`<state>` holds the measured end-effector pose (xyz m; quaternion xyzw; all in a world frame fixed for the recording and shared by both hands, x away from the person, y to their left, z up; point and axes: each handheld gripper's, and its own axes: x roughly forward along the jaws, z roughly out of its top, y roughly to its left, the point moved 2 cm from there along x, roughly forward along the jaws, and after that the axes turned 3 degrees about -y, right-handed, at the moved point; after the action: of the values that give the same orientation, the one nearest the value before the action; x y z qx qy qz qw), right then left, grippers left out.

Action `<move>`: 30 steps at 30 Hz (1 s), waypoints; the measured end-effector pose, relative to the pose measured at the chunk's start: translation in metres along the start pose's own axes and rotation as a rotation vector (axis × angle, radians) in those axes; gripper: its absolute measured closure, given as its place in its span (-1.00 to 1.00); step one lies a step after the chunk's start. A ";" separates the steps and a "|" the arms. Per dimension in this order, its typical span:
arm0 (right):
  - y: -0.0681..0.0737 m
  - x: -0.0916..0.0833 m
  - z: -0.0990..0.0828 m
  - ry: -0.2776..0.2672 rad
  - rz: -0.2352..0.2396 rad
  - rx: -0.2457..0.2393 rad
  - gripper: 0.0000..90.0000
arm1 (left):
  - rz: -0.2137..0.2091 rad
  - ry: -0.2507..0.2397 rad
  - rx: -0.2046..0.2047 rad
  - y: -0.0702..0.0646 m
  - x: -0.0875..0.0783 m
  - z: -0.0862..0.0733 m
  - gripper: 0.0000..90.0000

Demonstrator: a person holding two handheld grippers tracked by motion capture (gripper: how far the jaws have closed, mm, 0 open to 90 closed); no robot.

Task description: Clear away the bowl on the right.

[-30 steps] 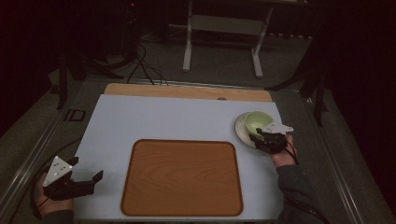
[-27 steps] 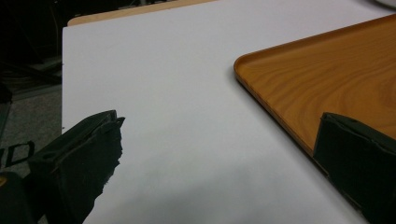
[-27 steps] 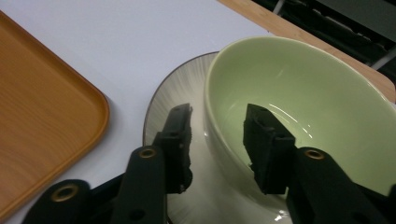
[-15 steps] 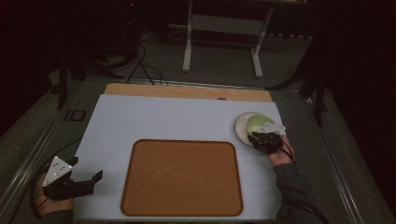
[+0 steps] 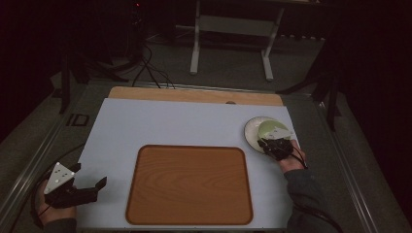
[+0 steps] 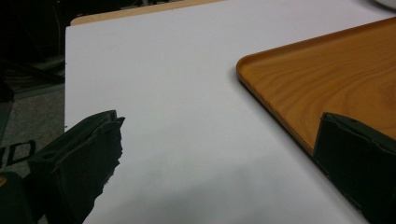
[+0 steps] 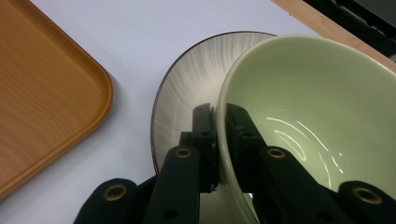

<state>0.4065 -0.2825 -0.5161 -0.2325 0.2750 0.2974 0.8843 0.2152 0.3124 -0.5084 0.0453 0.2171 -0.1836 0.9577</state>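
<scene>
A pale green bowl (image 5: 271,130) sits tilted in a white ribbed plate (image 5: 251,132) at the table's right side. My right gripper (image 5: 272,144) comes at it from the near side. In the right gripper view its jaws have just been closing, and the right gripper (image 7: 218,116) now stands shut on the green bowl's (image 7: 317,107) rim, one jaw inside and one outside, over the plate (image 7: 191,84). My left gripper (image 5: 90,187) rests open at the table's near left corner. Nothing lies between the left gripper's (image 6: 219,123) jaws.
A brown wooden tray (image 5: 189,184) lies at the near middle of the white table (image 5: 160,124), between the two hands. Its corner (image 7: 42,93) is left of the plate. A wooden strip (image 5: 194,94) runs along the far edge.
The right gripper has edged slightly left onto the bowl's rim. The left hand has not moved.
</scene>
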 end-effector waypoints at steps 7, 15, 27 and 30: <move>0.000 -0.004 0.003 -0.007 -0.002 0.000 0.84 | 0.001 0.000 0.000 0.000 0.000 0.000 -0.98; 0.002 -0.007 0.005 -0.005 0.000 -0.024 0.83 | 0.002 0.000 -0.002 0.000 0.000 0.000 -0.98; 0.008 -0.012 0.012 -0.017 0.009 -0.054 0.82 | 0.002 0.002 -0.003 0.000 0.000 0.000 -0.98; 0.009 -0.013 0.013 -0.021 0.007 -0.060 0.82 | 0.002 0.000 -0.003 0.000 0.000 0.000 -0.98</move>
<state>0.3963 -0.2737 -0.4999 -0.2546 0.2573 0.3110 0.8788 0.2152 0.3126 -0.5084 0.0441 0.2176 -0.1820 0.9579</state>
